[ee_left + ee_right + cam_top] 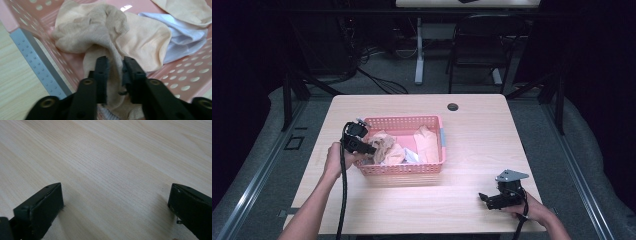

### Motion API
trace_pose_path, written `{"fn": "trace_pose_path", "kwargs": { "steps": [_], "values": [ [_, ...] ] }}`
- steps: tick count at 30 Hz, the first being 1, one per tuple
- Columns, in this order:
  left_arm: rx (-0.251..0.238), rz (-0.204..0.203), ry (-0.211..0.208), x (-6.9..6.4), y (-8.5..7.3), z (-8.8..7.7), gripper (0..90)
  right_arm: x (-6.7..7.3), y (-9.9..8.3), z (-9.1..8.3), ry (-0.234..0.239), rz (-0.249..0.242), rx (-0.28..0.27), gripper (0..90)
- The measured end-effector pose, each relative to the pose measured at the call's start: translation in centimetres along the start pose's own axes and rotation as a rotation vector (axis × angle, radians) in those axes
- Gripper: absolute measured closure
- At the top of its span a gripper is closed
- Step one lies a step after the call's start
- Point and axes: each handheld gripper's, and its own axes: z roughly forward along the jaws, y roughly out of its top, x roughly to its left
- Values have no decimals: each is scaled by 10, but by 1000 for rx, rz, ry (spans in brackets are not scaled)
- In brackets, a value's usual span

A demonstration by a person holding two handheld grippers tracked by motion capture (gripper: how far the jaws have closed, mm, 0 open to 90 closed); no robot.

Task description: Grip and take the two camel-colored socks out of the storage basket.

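A pink perforated basket (402, 169) stands left of the table's middle and holds several soft pieces of clothing. My left gripper (369, 150) reaches into its left end from the left. In the left gripper view this gripper (115, 61) is shut on a fold of a crumpled beige sock (95, 32), and the fabric is pinched between the two black jaws. A peach cloth (147, 37) and a white cloth (185, 32) lie just behind it. My right gripper (483, 197) rests near the table's front right, open, with bare wood (112, 170) between its wide jaws.
A grey handle strip (37, 60) runs along the basket's wall beside my left jaws. A round cable hole (453, 106) sits near the table's far edge. Beyond the table stand a black chair (482, 45) and a white desk leg (419, 50).
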Motion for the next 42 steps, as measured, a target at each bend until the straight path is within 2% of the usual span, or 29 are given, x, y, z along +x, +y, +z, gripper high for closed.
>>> {"fn": "trace_pose_path", "kwargs": {
  "steps": [3, 10, 11, 13, 20, 22, 23, 30, 36, 37, 39, 42],
  "values": [
    [10, 11, -9, -1, 1, -2, 869, 0, 0, 0, -1, 1, -2, 0],
    [63, 66, -21, -3, 14, -14, 874, 0, 0, 0, 0, 1, -1, 0],
    [78, 89, -29, -4, 20, -22, 874, 0, 0, 0, 0, 0, 0, 0],
    [82, 100, -44, -4, 26, -29, 874, 0, 0, 0, 0, 1, -1, 0],
    [120, 152, -30, -6, 42, -47, 873, 0, 0, 0, 0, 0, -1, 0],
    [134, 164, -33, -6, 47, -52, 872, 0, 0, 0, 0, 0, 0, 0],
    [151, 182, -31, -7, 52, -56, 872, 0, 0, 0, 1, 1, -1, 0],
    [189, 219, -46, -10, 68, -70, 872, 0, 0, 0, 0, -1, 1, 0],
    [221, 249, -42, -17, 82, -85, 872, 0, 0, 0, -2, 0, -1, 0],
    [234, 269, -37, -19, 86, -90, 872, 0, 0, 0, 0, -1, 1, 0],
    [245, 284, -41, -22, 91, -96, 872, 0, 0, 0, 2, -1, 1, 0],
    [250, 293, -30, -25, 95, -104, 872, 0, 0, 0, 0, -1, 1, 0]
  ]
}}
